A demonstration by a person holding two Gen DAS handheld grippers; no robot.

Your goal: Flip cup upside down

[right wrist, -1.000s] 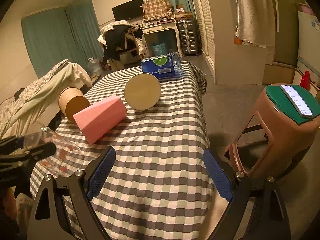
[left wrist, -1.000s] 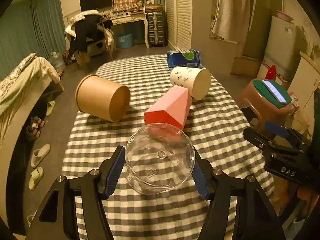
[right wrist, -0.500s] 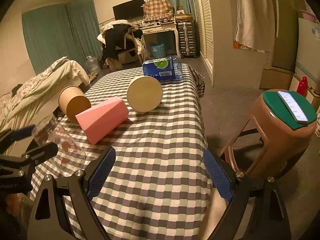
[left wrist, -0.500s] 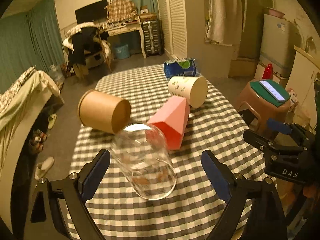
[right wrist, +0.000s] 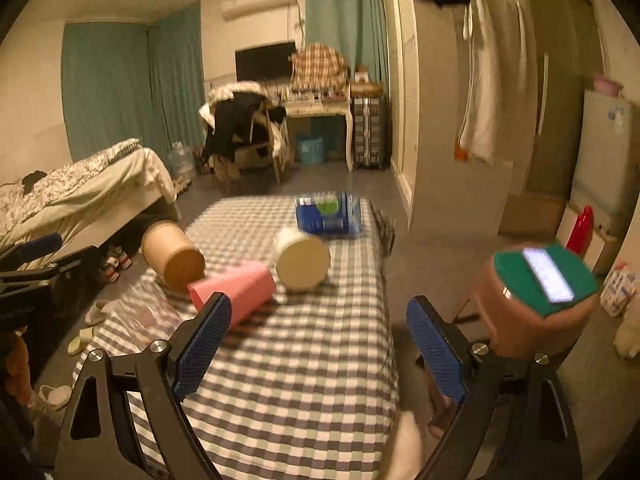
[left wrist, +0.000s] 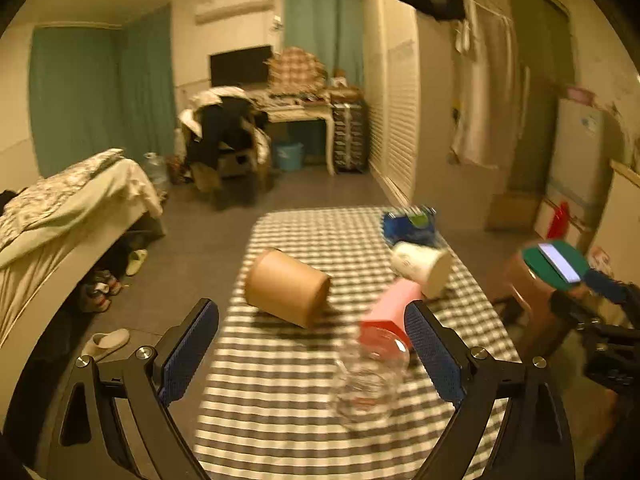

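My left gripper (left wrist: 312, 354) hangs above the near end of the checked table (left wrist: 280, 416) with its blue-padded jaws spread wide and nothing between them. The clear plastic cup (left wrist: 370, 384) stands free on the cloth near the table's near edge, toward its right side, closer to my right-hand finger (left wrist: 434, 354) than to the other, and touching neither. It is blurred, so I cannot tell for sure which end is up, though the wider end seems to sit on the cloth. Just behind it, and seen partly through it, lies the pink cup (left wrist: 390, 312) on its side. Farther back, toward the left edge, the brown paper cup (left wrist: 286, 286) lies on its side, and toward the right edge the white paper cup (left wrist: 422, 268) lies tipped over too, with the blue package (left wrist: 408, 226) beyond it at the far right corner. My right gripper (right wrist: 318, 346) hovers over the right edge of the table, jaws likewise spread and holding nothing. From that side the clear cup (right wrist: 148, 312) shows only as a faint smear near the left edge, beside the pink cup (right wrist: 236, 292). Off the right edge stands a brown stool (right wrist: 532, 312) carrying a green pad with a lit phone (right wrist: 548, 274) on it.
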